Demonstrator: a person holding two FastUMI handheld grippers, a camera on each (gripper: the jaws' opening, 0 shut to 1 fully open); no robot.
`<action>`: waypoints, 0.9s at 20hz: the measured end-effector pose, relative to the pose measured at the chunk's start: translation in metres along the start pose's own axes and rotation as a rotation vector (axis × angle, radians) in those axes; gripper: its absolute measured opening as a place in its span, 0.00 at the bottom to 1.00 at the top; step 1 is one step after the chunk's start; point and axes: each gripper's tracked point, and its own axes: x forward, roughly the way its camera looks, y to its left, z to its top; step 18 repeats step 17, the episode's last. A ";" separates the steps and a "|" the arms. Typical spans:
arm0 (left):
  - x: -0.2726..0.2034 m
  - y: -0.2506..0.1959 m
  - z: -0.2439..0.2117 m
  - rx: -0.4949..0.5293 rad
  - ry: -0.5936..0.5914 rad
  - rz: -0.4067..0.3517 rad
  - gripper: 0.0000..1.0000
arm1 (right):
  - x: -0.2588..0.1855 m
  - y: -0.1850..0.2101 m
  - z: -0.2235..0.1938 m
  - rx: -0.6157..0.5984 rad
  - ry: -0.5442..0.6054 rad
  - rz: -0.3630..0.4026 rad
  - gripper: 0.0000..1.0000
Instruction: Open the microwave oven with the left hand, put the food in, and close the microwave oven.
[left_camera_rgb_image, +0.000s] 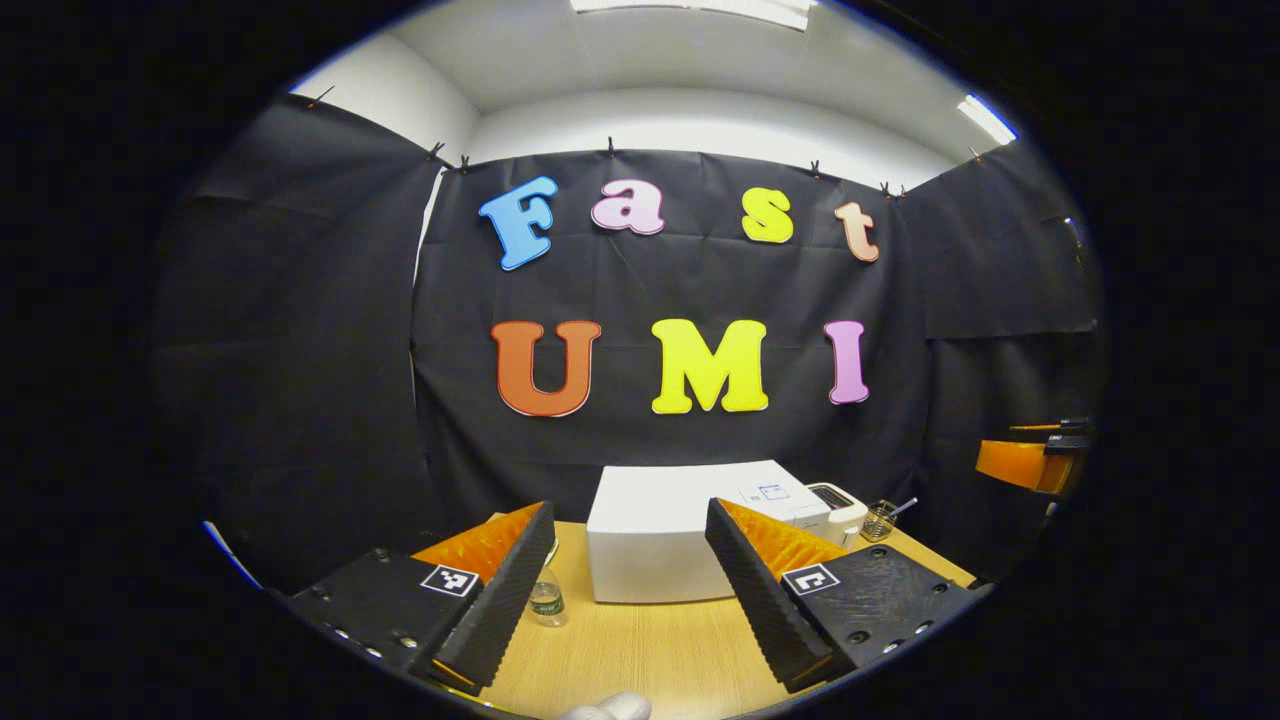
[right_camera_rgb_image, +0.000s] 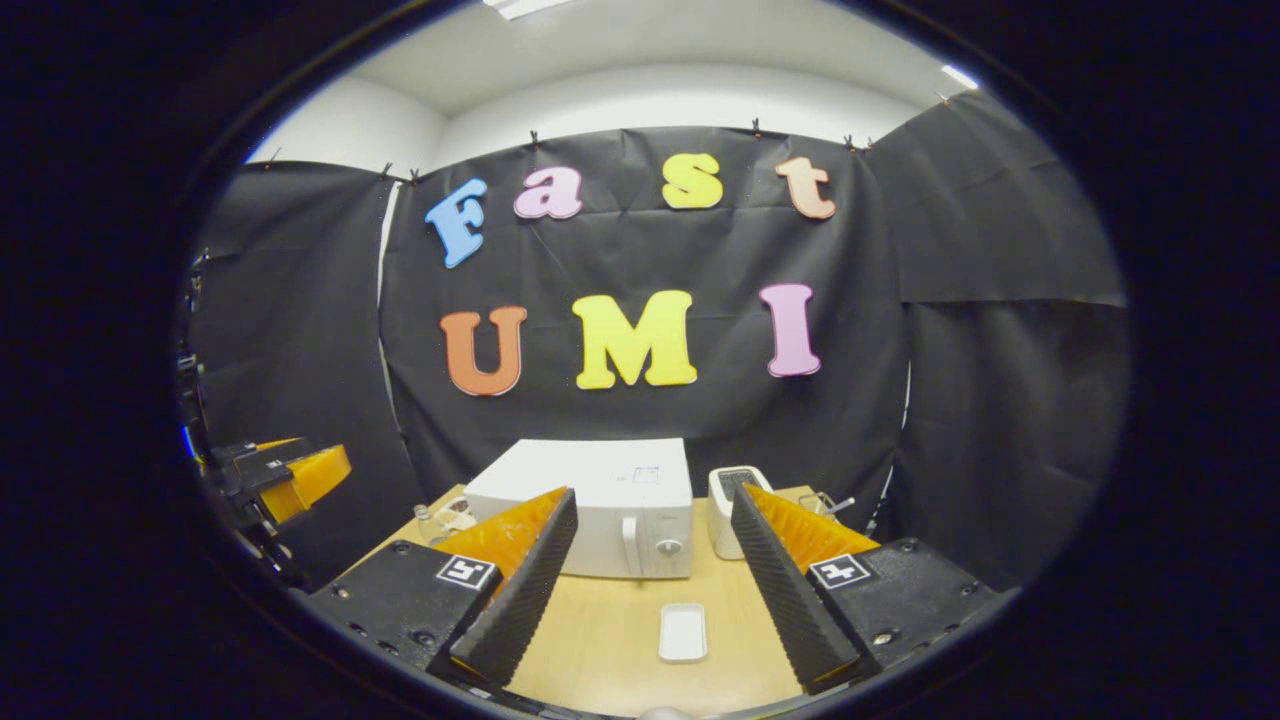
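My left gripper (left_camera_rgb_image: 625, 580) hangs released over the near edge of the bench (left_camera_rgb_image: 650, 650), its two fingers spread wide with nothing between them. My right gripper (right_camera_rgb_image: 650, 580) is likewise spread apart and empty.

The microwave oven (right_camera_rgb_image: 600, 510) sits at lower centre of the right gripper view, toward the back of the bench, door closed. In the left gripper view it shows as a plain white box at lower centre (left_camera_rgb_image: 680, 530), seen mostly from its side. Its vertical door handle (right_camera_rgb_image: 629, 545) stands near the right end of the front face, with a round knob (right_camera_rgb_image: 668, 548) just beside it on the control strip. I judge the handle to be the place for my left gripper: stiff, narrow enough to fit between the fingers, though smooth plastic that may slip unless I close squarely across it. The oven looks heavy enough to stay put, but a hard pull could drag it along the bench.

The small white tray (right_camera_rgb_image: 683, 632) lies on the bench in front of the oven, at lower centre of the right gripper view; I take it for the food's dish, though I cannot tell what it holds. It looks light, shallow and rigid, best pinched across its short sides and kept level.
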 end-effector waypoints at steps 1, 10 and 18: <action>0.001 -0.002 0.005 0.002 -0.007 -0.006 0.94 | 0.001 -0.001 0.003 0.003 -0.006 0.001 0.99; 0.012 -0.009 0.018 0.005 -0.029 -0.007 0.94 | 0.007 -0.005 0.029 -0.007 -0.062 -0.011 0.99; 0.017 -0.009 0.029 0.001 -0.054 -0.012 0.94 | 0.008 -0.014 0.040 0.011 -0.091 -0.028 0.99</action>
